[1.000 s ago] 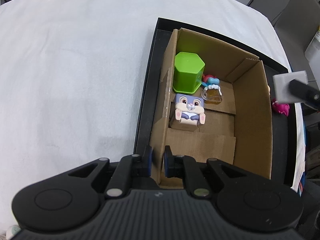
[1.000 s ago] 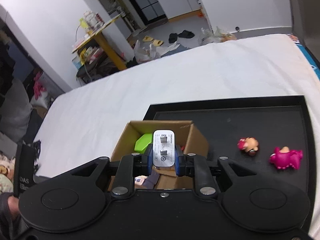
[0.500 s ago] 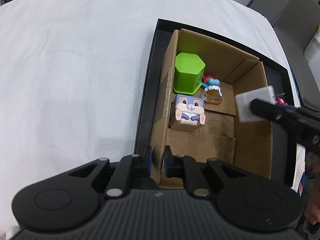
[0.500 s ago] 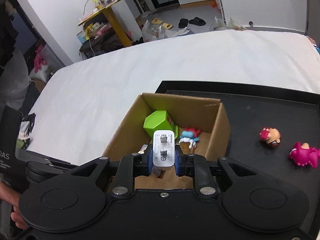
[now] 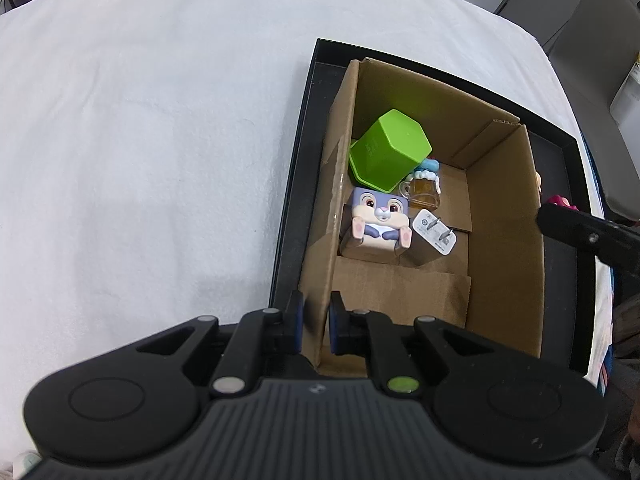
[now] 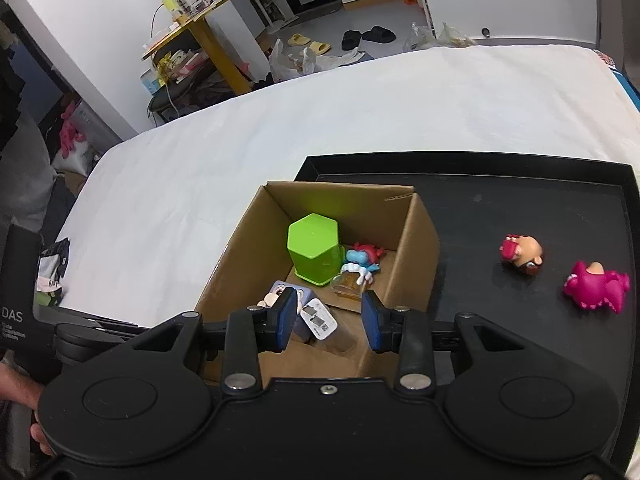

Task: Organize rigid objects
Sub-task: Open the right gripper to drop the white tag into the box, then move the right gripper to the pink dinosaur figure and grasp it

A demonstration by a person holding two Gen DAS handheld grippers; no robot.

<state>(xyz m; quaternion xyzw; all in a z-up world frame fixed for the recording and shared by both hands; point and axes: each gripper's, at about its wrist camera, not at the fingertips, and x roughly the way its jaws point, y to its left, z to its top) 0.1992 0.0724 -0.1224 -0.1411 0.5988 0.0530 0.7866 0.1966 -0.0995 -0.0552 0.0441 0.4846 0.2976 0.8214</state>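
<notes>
A cardboard box (image 5: 508,216) (image 6: 416,240) stands on a black tray (image 6: 500,196). Inside lie a green hexagonal cup (image 5: 390,150) (image 6: 314,252), a purple bunny cube (image 5: 378,220) (image 6: 282,292), a small amber mug (image 5: 424,192) (image 6: 350,282), a blue and red figure (image 6: 362,256) and a white charger plug (image 5: 434,232) (image 6: 320,318). My left gripper (image 5: 316,320) is shut on the box's near wall. My right gripper (image 6: 329,316) hangs over the box, its jaws opening, with the plug lying loose on the box floor below them.
Two toys lie on the tray right of the box: a brown and red figure (image 6: 522,254) and a pink dinosaur (image 6: 596,286). White cloth (image 5: 140,140) covers the table around the tray. A person's hand (image 6: 20,392) shows at the lower left.
The right gripper carried the white plug over the box, then spread its jaws. The plug dropped and now lies beside the bunny cube. The left gripper kept still.
</notes>
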